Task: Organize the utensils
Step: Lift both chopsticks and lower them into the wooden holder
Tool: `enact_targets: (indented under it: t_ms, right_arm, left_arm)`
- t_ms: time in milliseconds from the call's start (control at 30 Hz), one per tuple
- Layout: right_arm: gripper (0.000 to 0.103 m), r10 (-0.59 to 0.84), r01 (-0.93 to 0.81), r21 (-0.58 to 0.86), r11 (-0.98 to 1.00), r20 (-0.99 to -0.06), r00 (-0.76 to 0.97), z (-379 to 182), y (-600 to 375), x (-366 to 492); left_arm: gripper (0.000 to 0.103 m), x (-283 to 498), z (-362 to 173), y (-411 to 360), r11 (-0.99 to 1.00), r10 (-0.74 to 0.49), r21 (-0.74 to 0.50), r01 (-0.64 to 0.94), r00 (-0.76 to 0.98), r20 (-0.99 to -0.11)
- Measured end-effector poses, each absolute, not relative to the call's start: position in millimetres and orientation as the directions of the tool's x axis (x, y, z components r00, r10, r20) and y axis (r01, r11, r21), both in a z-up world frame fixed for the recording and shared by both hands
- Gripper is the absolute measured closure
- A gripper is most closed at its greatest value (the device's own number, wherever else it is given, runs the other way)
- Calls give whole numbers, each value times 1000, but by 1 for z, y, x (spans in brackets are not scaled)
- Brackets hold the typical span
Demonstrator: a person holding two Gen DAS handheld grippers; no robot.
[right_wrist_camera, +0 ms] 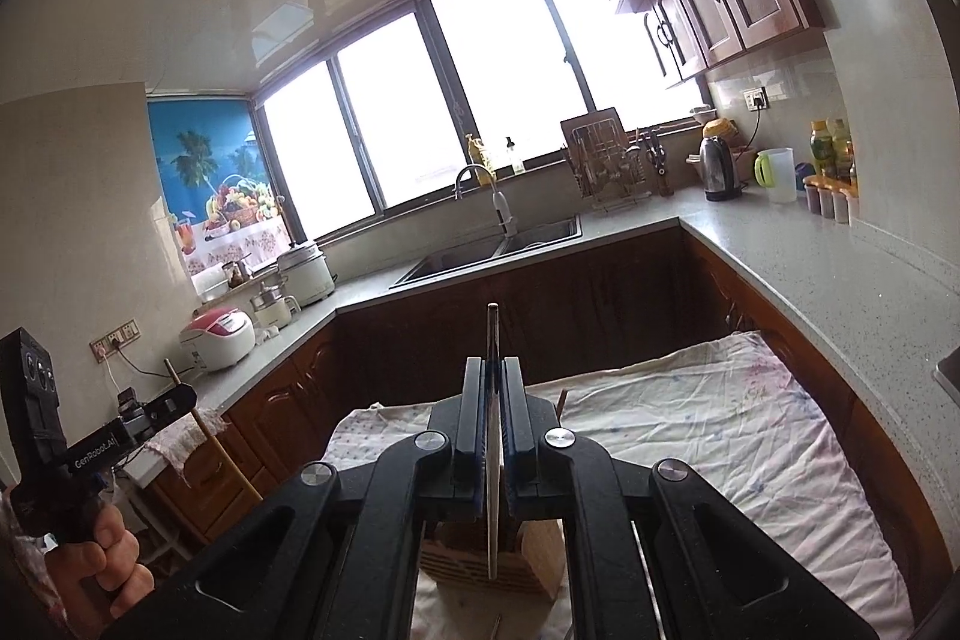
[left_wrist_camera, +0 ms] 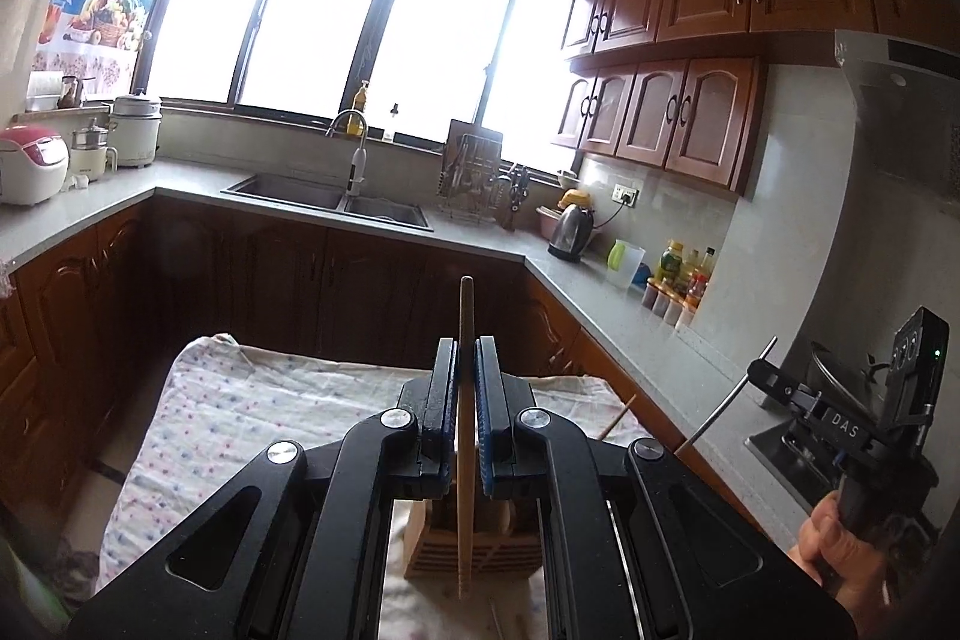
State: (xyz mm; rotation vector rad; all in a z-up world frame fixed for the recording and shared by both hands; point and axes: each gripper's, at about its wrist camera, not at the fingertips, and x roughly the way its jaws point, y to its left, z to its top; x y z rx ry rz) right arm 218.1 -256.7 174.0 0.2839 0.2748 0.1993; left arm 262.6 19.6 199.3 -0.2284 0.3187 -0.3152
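Left tool (left_wrist_camera: 467, 388): jaws narrowed onto a wooden chopstick (left_wrist_camera: 466, 436), gripped partway along its length.
Chopstick axis: upright between the pads, upper end above the jaws, lower end pointing down toward the wooden holder (left_wrist_camera: 474, 550).
Right tool (right_wrist_camera: 493, 403): jaws pressed close on a thin metal utensil (right_wrist_camera: 493, 460), edge-on to the camera; which kind, I cannot tell.
Metal utensil axis: also upright, its lower end hanging over the wooden holder (right_wrist_camera: 492, 556).
Holder: stands on the cloth-covered tabletop (right_wrist_camera: 720, 430), directly below both tools.
Nearer hand: both look about equally close over the holder.
Key relation: each piece is lined up above the holder's openings, so the coming move is likely a straight lowering.
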Motion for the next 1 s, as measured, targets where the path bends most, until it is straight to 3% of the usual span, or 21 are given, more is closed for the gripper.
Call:
enact_targets:
  t_ms: [200, 400, 733, 1000]
  right_arm:
    - [98, 211, -135, 306, 942, -231, 950, 171, -258, 247]
    - [98, 204, -121, 315, 941, -245, 948, 144, -256, 269]
    - [98, 221, -102, 341, 935, -331, 918, 88, -248, 293]
    - [98, 231, -100, 340, 935, -370, 900, 76, -246, 299]
  left_arm:
    - [98, 300, 197, 5, 933, -305, -269, 238, 920, -246]
    - [98, 332, 156, 1, 926, -294, -320, 202, 916, -273]
    - [98, 347, 97, -6, 930, -285, -321, 176, 898, -334]
    - [97, 346, 89, -18, 946, -278, -266, 186, 888, -365]
